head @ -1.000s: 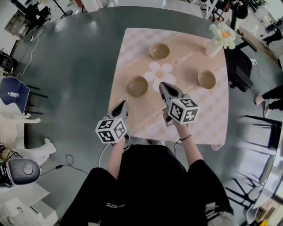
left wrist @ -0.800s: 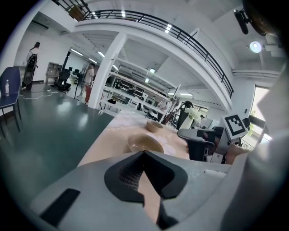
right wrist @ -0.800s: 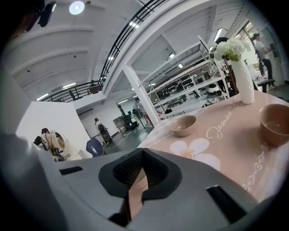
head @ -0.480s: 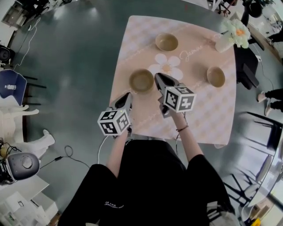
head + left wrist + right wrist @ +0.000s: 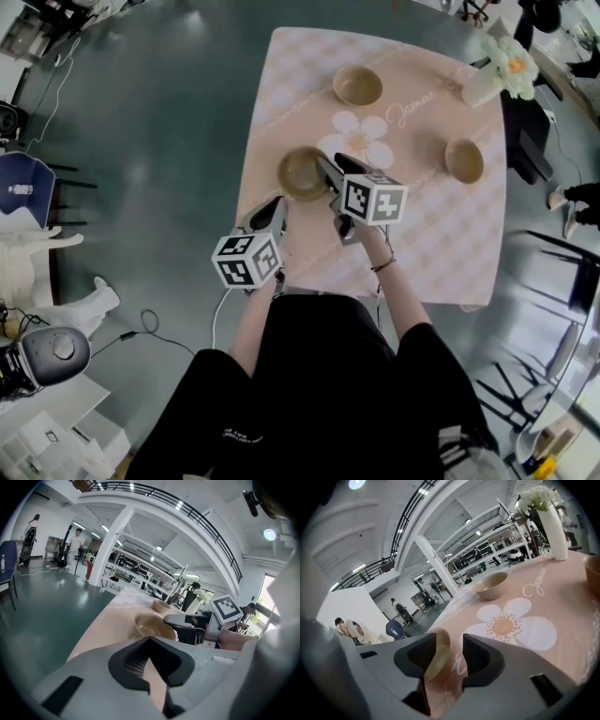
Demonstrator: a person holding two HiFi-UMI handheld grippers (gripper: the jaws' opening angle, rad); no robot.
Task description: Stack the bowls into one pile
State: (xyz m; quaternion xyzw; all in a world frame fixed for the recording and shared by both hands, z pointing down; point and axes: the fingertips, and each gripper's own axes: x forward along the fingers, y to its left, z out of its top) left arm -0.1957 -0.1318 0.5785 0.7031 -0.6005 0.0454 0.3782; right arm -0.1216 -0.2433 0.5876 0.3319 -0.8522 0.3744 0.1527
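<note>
Three tan bowls stand apart on the pink flowered cloth (image 5: 431,234): a near-left bowl (image 5: 300,174), a far bowl (image 5: 357,85) and a right bowl (image 5: 464,160). My right gripper (image 5: 328,168) is at the near-left bowl's right side. Its jaws have just been opening, and they straddle that bowl's rim (image 5: 435,660) with a gap still showing on one side. In its own view the right gripper (image 5: 451,639) looks toward the far bowl (image 5: 491,585). My left gripper (image 5: 274,208) hangs just short of the near-left bowl (image 5: 149,625), shut and holding nothing (image 5: 150,640).
A white vase of flowers (image 5: 495,70) stands at the table's far right corner, tall in the right gripper view (image 5: 555,531). Dark green floor surrounds the table. Chairs and equipment stand off to the left and right.
My right gripper has moved down and to the left onto the near-left bowl's rim, and its jaws have parted. The left gripper has sunk a little.
</note>
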